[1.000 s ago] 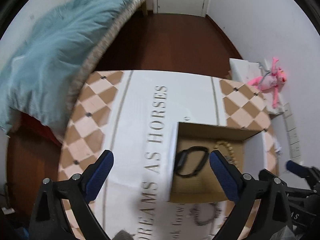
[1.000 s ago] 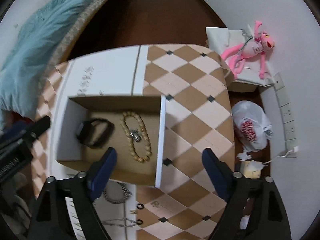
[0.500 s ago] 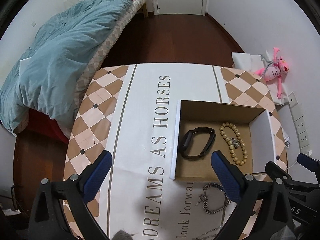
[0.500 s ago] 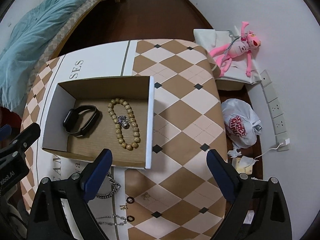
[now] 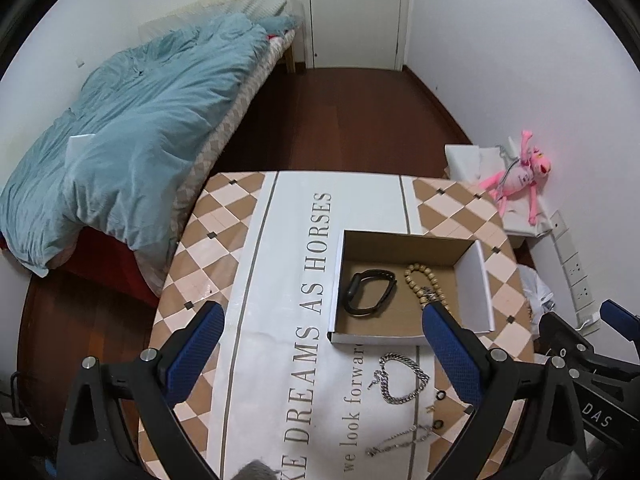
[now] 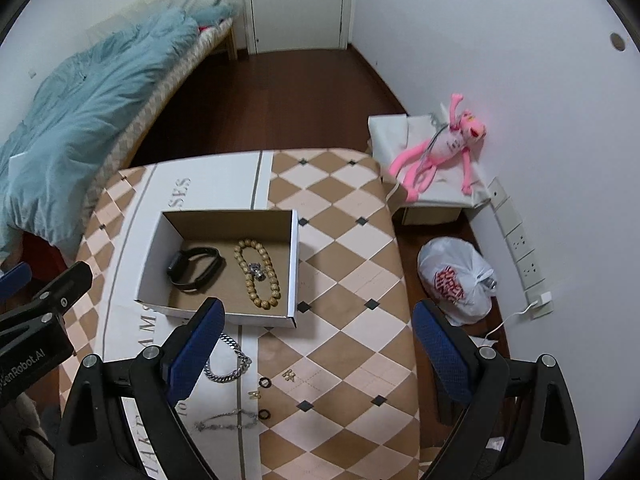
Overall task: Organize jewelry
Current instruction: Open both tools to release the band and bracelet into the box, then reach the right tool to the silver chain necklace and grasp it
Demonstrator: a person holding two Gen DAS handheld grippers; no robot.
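An open cardboard box (image 5: pixel 474 280) (image 6: pixel 295 264) stands on the patterned table. Inside lie a black wristband (image 5: pixel 370 292) (image 6: pixel 195 269) and a tan bead bracelet (image 5: pixel 420 280) (image 6: pixel 257 272). On the cloth in front of the box lie a thick silver chain (image 5: pixel 400 378) (image 6: pixel 230 364), a thin silver chain (image 5: pixel 400 440) (image 6: pixel 226 420), two black rings (image 6: pixel 264 382) and small gold earrings (image 6: pixel 289 375). My left gripper (image 5: pixel 320 354) is open and empty, high above the near table edge. My right gripper (image 6: pixel 316 350) is open and empty, also raised.
A bed with a blue duvet (image 5: pixel 132 132) is on the left. A pink plush toy (image 6: pixel 444 146) lies on a white box by the right wall. A white plastic bag (image 6: pixel 456 280) sits on the floor beside the table. A closed door (image 5: pixel 356 12) is at the back.
Both grippers have risen and pulled back from the box, so more of the table and room shows. Both stay open and empty. The jewelry has not moved.
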